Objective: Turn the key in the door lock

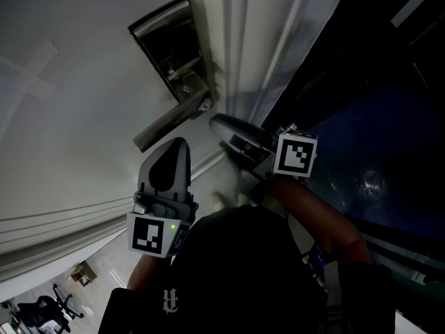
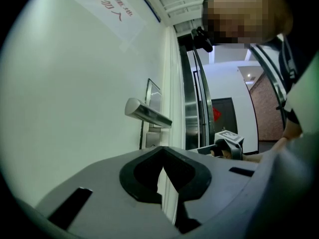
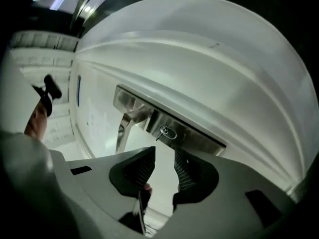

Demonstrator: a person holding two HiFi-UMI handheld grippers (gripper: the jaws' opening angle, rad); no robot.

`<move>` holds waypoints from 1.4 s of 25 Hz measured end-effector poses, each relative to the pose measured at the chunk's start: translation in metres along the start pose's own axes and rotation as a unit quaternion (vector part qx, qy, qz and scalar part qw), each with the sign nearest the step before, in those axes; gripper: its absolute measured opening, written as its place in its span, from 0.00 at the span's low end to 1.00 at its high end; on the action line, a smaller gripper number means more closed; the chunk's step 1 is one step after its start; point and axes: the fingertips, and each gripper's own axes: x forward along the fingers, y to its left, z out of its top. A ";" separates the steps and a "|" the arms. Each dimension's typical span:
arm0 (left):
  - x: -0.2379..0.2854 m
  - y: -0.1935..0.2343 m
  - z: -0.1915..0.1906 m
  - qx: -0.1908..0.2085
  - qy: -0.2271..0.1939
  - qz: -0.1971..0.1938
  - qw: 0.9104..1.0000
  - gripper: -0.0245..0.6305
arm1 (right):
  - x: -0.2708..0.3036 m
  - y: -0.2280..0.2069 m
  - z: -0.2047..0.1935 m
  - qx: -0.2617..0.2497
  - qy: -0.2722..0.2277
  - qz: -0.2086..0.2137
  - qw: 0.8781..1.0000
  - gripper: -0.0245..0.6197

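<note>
At the white door [image 1: 83,117], dim light, seen from close by.

- Lock plate [image 1: 174,44]: a long metal strip on the door face, toward 11 o'clock in the head view. The lever handle [image 1: 167,125] juts from its lower end, pointing to about 8 o'clock.
- Key [image 3: 166,132]: seated in the oval cylinder on the plate. In the right gripper view it is small and bright, with its bow slanting toward 7 o'clock. It is too dark to pick out in the head view.
- Right gripper [image 3: 163,153]: jaws parted by a moderate gap, ribbed pads facing each other, nothing held between them. The key sits just past the tips at 12 o'clock, clear of both pads. The handle stands at 10 o'clock from the tips.
- Left gripper [image 2: 162,151]: jaw tips drawn together, with only a thin sliver of white door showing behind them. It grips nothing. It hangs near the door face, below the handle, with the handle at 12 o'clock from the tips.
- In the head view the two grippers sit side by side, near but apart. The left is at 7 o'clock from the handle's free end and the right at 4 o'clock from the plate.
- Marker cube [image 1: 295,154] on the right gripper faces the head camera.
- Sign [image 2: 107,9] with red characters is high on the door, at 11 o'clock in the left gripper view.
</note>
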 end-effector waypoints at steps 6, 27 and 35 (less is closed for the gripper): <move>0.002 -0.002 0.001 0.004 0.000 -0.001 1.000 0.05 | -0.001 0.017 0.000 -0.377 0.040 -0.094 0.920 0.19; -0.007 0.008 0.008 0.004 -0.008 0.010 1.000 0.05 | 0.043 0.015 0.010 -0.780 0.061 -0.262 0.566 0.07; -0.007 0.009 0.007 0.002 -0.009 0.007 1.000 0.05 | 0.040 0.012 0.017 -0.451 0.004 -0.185 0.873 0.07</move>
